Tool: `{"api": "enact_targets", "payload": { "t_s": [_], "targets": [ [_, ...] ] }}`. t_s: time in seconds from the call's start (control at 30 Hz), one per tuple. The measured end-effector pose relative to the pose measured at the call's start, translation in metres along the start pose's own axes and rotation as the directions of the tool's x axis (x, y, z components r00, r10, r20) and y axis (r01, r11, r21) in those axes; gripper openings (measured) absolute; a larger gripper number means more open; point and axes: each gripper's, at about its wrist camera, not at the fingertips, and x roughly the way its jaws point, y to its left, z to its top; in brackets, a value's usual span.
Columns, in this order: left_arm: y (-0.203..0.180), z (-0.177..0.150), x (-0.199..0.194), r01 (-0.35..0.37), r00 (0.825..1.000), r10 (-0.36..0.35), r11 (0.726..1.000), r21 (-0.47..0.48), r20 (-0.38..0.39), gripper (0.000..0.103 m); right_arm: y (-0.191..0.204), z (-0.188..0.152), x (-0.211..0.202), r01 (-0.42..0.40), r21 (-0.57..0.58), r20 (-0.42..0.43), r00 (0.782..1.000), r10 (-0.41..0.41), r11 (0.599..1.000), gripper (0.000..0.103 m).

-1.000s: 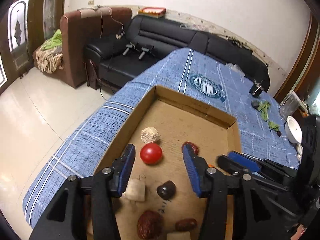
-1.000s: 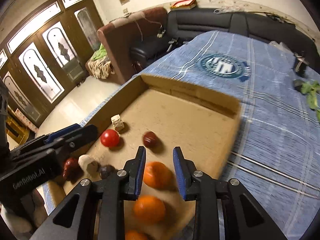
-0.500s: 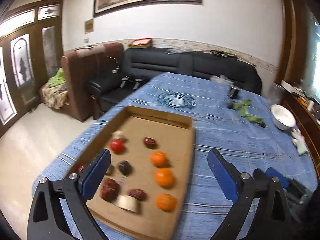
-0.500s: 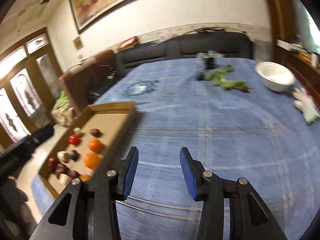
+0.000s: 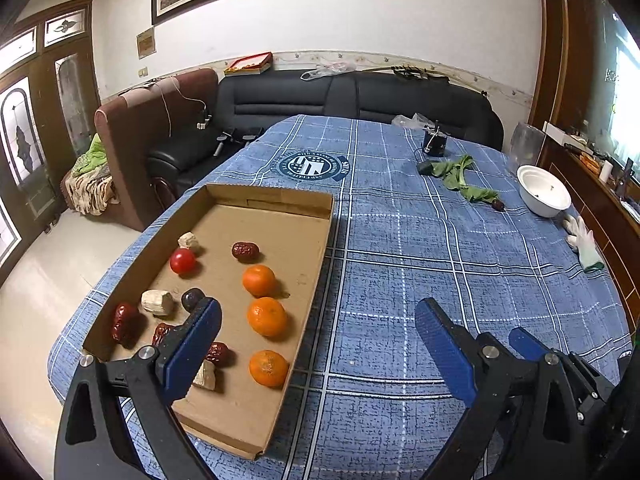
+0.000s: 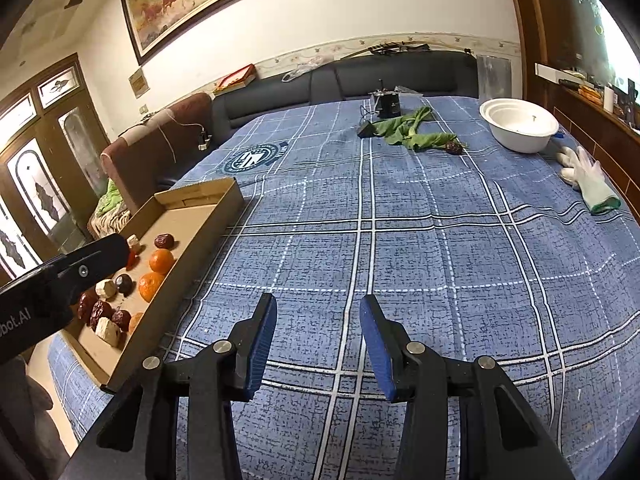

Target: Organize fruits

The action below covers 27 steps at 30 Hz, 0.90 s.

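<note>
Both the left gripper (image 5: 318,344) and right gripper (image 6: 318,346) hang wide open, empty; the shallow brown cardboard tray (image 5: 280,196) looks sorted, so perhaps fetch the stray dark date (image 6: 454,147) next

Blue plaid tablecloth (image 5: 400,240), brown cardboard tray (image 5: 280,240), orange mandarins (image 5: 267,317) (three), red tomato (image 5: 182,261)

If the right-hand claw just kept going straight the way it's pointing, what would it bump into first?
Probably just the blue checked tablecloth. The right gripper is open and empty, with bare cloth ahead. The green leaves lie far beyond; depth is hard to judge.
</note>
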Motion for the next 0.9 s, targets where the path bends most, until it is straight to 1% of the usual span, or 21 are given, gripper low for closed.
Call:
{"api": "enact_targets", "payload": {
  "t_s": [0.17,0.3,0.5,0.67,0.9],
  "targets": [
    [0.004,0.0,0.004,0.026,1.0,-0.026,0.999,-0.021,-0.01,0.097,0.002,-0.002,0.001,0.003,-0.002,0.002,1.0,-0.003,1.0,0.048],
    [0.008,0.0,0.007,0.028,0.999,-0.029,0.999,-0.034,-0.019,0.097,0.007,-0.002,0.007,0.002,-0.011,-0.015,1.0,-0.002,1.0,0.048],
    [0.018,0.002,0.01,0.024,0.999,-0.026,0.998,-0.058,-0.021,0.097,0.017,-0.001,0.012,-0.01,-0.036,-0.032,0.999,0.009,0.999,0.048],
    [0.021,0.001,0.016,0.013,0.999,-0.014,0.998,-0.061,-0.028,0.097,0.021,-0.003,0.017,-0.01,-0.048,-0.045,0.999,0.008,0.999,0.048],
    [0.023,-0.001,0.024,0.014,0.999,-0.017,0.998,-0.066,-0.041,0.097,0.024,-0.004,0.023,-0.005,-0.055,-0.068,0.998,0.001,0.998,0.048]
  ]
}}
